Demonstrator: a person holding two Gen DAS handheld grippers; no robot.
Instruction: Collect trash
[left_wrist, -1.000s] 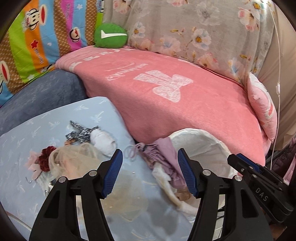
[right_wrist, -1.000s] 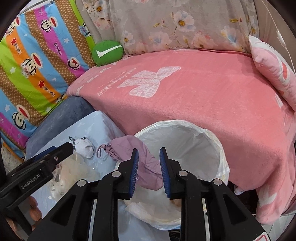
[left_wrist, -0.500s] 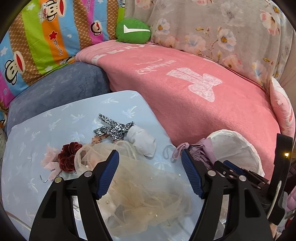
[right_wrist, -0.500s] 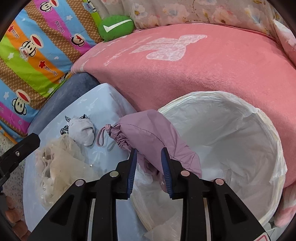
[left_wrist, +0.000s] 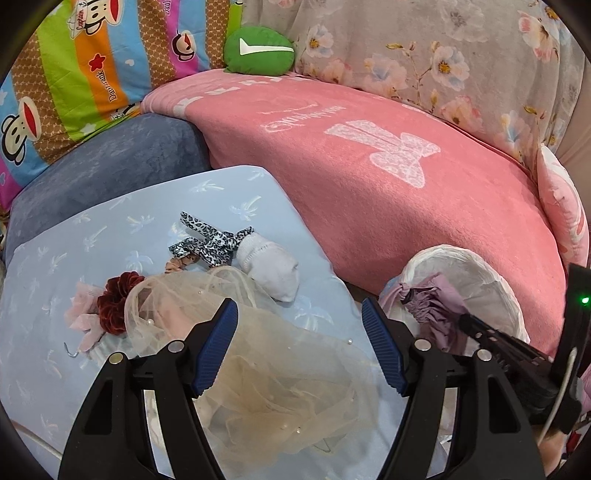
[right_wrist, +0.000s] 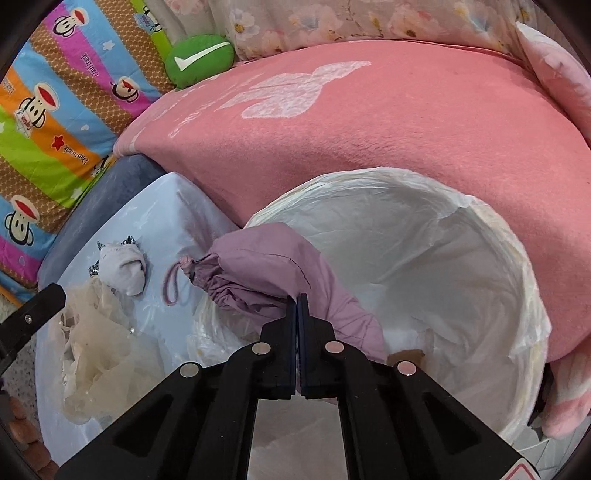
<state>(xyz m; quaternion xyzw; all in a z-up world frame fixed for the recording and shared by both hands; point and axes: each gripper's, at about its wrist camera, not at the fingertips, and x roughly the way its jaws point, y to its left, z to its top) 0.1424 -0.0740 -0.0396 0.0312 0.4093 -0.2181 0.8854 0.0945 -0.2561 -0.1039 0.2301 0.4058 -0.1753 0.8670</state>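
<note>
Right gripper: clamped on purple pouch, held over the lined bin ahead. Left gripper: held apart above the beige tulle.

— Left wrist view: looking down close over the pale blue palm-print tabletop, facing the far pink fleece blanket.

— Right wrist view: closer, above the white plastic-lined round bin. Shared: bin, blanket, tabletop, green round cushion.
</note>
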